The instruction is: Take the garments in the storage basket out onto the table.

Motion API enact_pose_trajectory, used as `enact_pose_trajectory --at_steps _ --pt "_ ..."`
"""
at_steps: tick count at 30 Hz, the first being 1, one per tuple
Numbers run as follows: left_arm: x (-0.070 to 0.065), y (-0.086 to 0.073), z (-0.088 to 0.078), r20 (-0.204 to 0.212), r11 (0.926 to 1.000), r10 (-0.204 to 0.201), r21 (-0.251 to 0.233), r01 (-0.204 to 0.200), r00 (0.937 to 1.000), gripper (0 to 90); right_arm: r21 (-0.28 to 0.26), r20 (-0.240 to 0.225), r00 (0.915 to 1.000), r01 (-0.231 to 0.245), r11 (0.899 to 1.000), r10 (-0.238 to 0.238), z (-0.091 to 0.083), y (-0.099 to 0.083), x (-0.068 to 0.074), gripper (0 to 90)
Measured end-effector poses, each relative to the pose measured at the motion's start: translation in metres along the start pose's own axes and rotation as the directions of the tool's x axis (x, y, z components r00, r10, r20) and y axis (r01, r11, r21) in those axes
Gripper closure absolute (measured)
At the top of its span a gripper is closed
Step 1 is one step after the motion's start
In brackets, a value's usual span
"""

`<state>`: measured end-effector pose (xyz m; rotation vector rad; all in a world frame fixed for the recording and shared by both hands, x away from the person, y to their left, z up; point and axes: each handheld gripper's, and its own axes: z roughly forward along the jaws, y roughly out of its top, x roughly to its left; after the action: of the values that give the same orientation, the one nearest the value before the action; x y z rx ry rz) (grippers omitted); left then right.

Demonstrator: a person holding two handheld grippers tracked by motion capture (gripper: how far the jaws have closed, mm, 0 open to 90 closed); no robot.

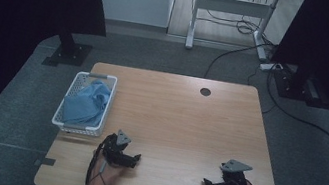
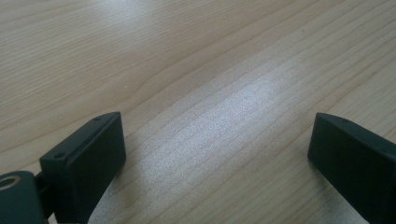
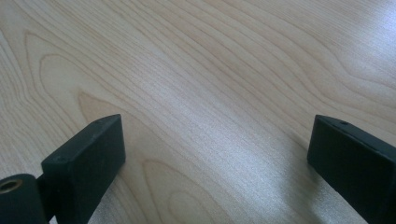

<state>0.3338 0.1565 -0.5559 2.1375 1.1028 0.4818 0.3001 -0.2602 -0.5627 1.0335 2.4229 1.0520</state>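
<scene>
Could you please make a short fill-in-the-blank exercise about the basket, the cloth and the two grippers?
1. The blue cloth lies inside the white ____.
2. The basket stands near the table's ____ edge.
3. The jaws of the left gripper and the right gripper are both ____.
4. Between each gripper's jaws there is only bare ____.

Missing words: basket; left; open; table

Table (image 2: 224, 70): smooth wood, perhaps laminate.
</scene>
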Motion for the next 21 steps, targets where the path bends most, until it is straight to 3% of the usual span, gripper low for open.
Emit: enact_pose_trajectory --at_steps 21 --pt "0.0018 -0.0002 -0.0007 -0.006 0.9997 -0.02 -0.012 0.02 0.9998 6.6 0.0 -0.001 1.0 0.001 1.0 -0.001 -0.0002 -0.0002 0.0003 4.3"
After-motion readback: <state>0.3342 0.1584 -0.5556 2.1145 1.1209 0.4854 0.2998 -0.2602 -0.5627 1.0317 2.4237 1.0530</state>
